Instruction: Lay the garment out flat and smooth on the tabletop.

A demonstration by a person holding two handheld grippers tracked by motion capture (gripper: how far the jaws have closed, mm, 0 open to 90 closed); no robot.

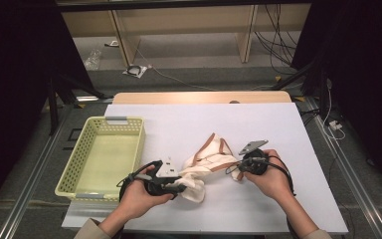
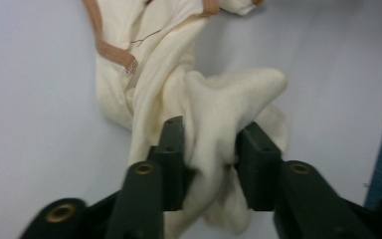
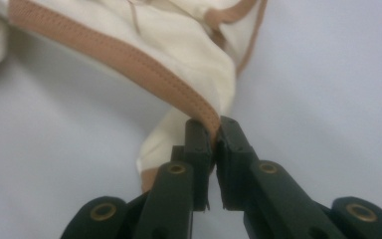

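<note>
While the cream cloth (image 1: 206, 162) with brown trim lies bunched on the white table sheet (image 1: 278, 129), to the right of the yellow basket (image 1: 104, 154), both tools grip it from opposite ends. The left gripper (image 2: 210, 154) has a thick fold of the cloth between its jaws, the pads touching the fabric on both sides. The right gripper (image 3: 214, 142) has its jaws pressed nearly together, pinching the brown trimmed edge of the cloth.
</note>
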